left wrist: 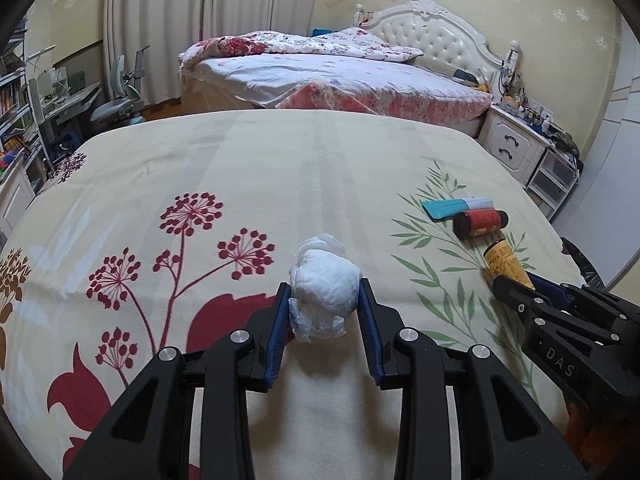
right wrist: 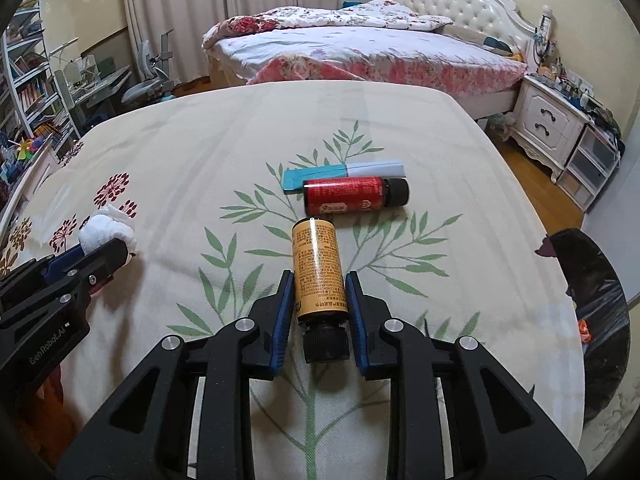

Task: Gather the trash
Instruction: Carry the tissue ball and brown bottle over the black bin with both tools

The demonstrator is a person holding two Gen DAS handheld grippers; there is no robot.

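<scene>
My left gripper (left wrist: pixel 325 285) is shut on a crumpled white tissue ball (left wrist: pixel 326 276) just above the floral tablecloth (left wrist: pixel 240 168). In the right wrist view the same ball (right wrist: pixel 105 231) shows at the far left, in the left gripper (right wrist: pixel 110 250). My right gripper (right wrist: pixel 319 276) is shut on a yellow-labelled bottle (right wrist: pixel 318 260) that lies lengthwise between the blue pads, black cap towards the camera. In the left wrist view that bottle (left wrist: pixel 505 262) pokes out of the right gripper (left wrist: pixel 516 282). A red bottle (right wrist: pixel 352 196) and a teal-and-blue packet (right wrist: pixel 344 172) lie on the cloth just beyond.
A black trash bag (right wrist: pixel 592 292) hangs open off the table's right edge. Behind the table stand a bed (right wrist: pixel 360 52) and a white nightstand (right wrist: pixel 548 128). A desk, chair and bookshelves (right wrist: pixel 28 88) fill the left side.
</scene>
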